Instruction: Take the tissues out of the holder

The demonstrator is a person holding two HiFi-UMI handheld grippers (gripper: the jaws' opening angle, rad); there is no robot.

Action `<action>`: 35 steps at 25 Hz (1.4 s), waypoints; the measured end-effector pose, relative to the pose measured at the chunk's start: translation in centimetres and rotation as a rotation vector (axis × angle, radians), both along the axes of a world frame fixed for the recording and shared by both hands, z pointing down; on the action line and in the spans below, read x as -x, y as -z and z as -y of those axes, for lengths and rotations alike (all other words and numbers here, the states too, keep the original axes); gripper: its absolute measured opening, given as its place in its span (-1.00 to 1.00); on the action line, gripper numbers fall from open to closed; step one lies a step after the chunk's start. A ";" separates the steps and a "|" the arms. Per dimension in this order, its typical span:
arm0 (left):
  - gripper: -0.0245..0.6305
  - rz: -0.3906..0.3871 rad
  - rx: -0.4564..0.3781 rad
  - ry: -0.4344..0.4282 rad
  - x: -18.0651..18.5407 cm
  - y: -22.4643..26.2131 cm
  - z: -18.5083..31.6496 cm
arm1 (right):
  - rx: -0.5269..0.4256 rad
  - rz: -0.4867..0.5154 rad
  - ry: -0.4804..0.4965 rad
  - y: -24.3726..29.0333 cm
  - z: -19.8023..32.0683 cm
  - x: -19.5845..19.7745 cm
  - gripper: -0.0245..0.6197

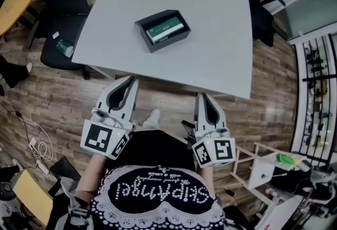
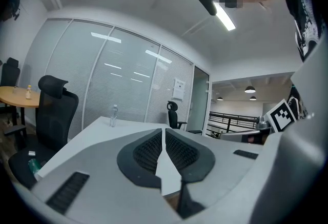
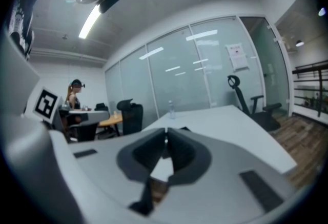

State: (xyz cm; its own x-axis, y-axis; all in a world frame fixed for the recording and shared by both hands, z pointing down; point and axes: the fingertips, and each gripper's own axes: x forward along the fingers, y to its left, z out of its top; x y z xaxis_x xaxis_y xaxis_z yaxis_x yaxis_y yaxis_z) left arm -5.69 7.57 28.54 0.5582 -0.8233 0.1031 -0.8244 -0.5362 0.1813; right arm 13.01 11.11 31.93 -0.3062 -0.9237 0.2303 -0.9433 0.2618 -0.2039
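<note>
Zero of the job was done at this pt, by my reading. Going L to R: the left claw (image 1: 128,82) hung low near the person's body, short of the counter (image 1: 221,39) edge and pointing toward it. Its own view showed the jaws pressed together w/ nothing btwn them, only counter top beyond the tips. Mid-frame, well apart from both claws, the black holder (image 1: 145,37) sat roughly central on the counter w/ the tissues (image 1: 166,29) lying inside it: a green-and-white pack, seemingly untouched. The right claw (image 1: 203,97) was likewise short of the near edge, over the floor, jaws closed tight and empty in its own view. So pretty much everything was left to do: bring a claw over to the holder, open it, grip the pack and pull the tissues clear onto the counter. The other claw would prob. need to steady the holder, since it looked light enough to lift along w/ the pack.
</note>
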 end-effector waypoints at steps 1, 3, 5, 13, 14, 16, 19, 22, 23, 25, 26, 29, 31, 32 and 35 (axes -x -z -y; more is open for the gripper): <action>-0.79 0.001 -0.007 0.008 -0.1 0.2 0.2 | -0.001 0.001 0.007 0.0 0.2 -0.2 -0.81; -0.79 0.001 -0.019 0.028 -0.3 0.5 0.6 | -0.005 0.002 0.022 0.1 0.5 -0.6 -0.81; -0.79 -0.002 -0.026 0.044 -0.6 0.6 0.8 | -0.007 0.000 0.036 0.0 0.8 -1.0 -0.81; -0.79 0.000 0.006 0.055 -1.8 -0.5 -0.4 | -0.002 0.005 0.044 -0.4 0.4 -2.4 -0.81; -0.79 0.003 0.012 0.054 -2.0 -0.7 -0.5 | 0.003 0.009 0.038 -0.6 0.3 -2.6 -0.81; -0.79 0.002 0.014 0.053 -2.3 -0.8 -0.3 | 0.013 0.016 0.028 -0.9 0.0 -3.1 -0.81; -0.79 -0.001 0.001 0.049 -2.7 -0.1 -0.1 | 0.020 0.021 0.021 -1.0 -0.2 -3.6 -0.81; -0.79 0.002 -0.004 0.033 -3.3 0.1 0.1 | 0.023 0.026 0.007 -1.2 -0.3 -4.0 -0.81; -0.79 0.002 -0.004 0.027 -3.5 0.1 0.1 | 0.025 0.028 0.001 -1.3 -0.2 -4.2 -0.81; -0.79 0.004 -0.001 0.021 -3.7 0.1 0.4 | 0.033 0.031 -0.004 -1.5 0.1 -4.3 -0.81; -0.79 0.005 0.003 0.020 -3.7 0.1 0.6 | 0.036 0.033 -0.003 -1.6 0.3 -4.2 -0.81; -0.79 0.010 0.015 0.017 -3.7 -0.2 1.4 | 0.044 0.039 -0.001 -1.8 0.9 -4.1 -0.81; -0.79 0.010 0.023 0.015 -3.7 -0.4 2.1 | 0.050 0.039 -0.005 -1.9 1.5 -4.1 -0.81; -0.79 0.009 0.026 0.013 -3.7 -0.5 2.6 | 0.054 0.038 -0.008 -2.0 1.8 -4.1 -0.81; -0.79 0.003 0.036 0.008 -3.7 -0.8 4.2 | 0.066 0.035 -0.014 -2.2 3.3 -4.1 -0.81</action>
